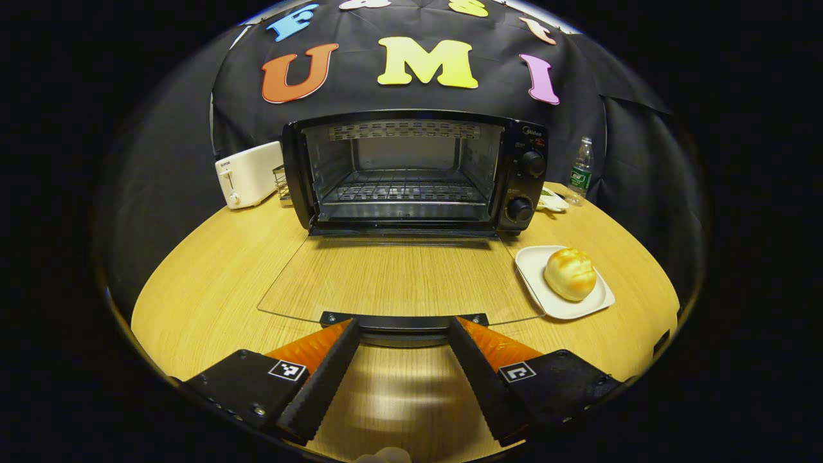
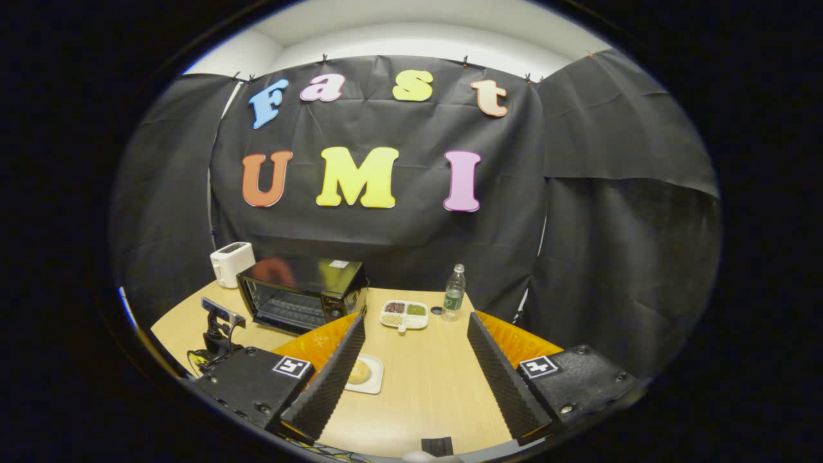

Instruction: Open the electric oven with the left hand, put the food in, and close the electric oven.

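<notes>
The black electric oven stands open at the back of the table, its wire rack bare. Its glass door lies flat toward me. The door's dark handle sits right at the tips of my left gripper, which is open and holds nothing. A golden bun rests on a white square plate to the right of the door. In the right gripper view my right gripper hangs open high above the table, with the bun beside one finger and the oven far left.
A white toaster stands left of the oven. A water bottle and a divided dish of grains sit at the back right. The other gripper shows before the oven's door. The round wooden table ends close behind me.
</notes>
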`<state>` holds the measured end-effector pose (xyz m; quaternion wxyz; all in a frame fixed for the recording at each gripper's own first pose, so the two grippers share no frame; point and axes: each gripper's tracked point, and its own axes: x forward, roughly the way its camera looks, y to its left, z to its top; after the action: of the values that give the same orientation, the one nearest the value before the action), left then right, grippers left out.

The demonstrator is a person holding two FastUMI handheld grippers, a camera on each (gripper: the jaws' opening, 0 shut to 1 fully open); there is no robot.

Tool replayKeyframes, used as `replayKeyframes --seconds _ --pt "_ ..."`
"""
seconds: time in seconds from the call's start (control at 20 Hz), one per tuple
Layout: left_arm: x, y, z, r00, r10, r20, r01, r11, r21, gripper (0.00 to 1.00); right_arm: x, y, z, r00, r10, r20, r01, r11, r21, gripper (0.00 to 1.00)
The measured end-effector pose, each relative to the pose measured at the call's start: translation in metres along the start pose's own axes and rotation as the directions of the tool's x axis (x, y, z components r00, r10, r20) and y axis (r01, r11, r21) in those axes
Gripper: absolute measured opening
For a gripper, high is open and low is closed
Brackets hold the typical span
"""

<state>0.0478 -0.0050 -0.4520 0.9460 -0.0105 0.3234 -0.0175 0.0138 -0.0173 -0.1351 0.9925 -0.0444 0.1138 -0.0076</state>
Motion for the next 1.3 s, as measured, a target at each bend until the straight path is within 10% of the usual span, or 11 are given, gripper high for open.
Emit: replayKeyframes --seconds 0.6,1.3 --pt "-0.066 0.016 0.09 0.979 0.024 0.204 -0.031 0.999 0.031 0.96 0.021 0.021 0.011 0.998 0.047 0.045 -0.048 0.999 0.02 0.99" --pt "-0.266 0.054 0.264 0.799 0.084 0.596 -0.077 0.996 -0.037 0.95 0.079 0.099 -0.138 0.975 0.156 -0.157 -0.158 0.987 -0.002 0.99"
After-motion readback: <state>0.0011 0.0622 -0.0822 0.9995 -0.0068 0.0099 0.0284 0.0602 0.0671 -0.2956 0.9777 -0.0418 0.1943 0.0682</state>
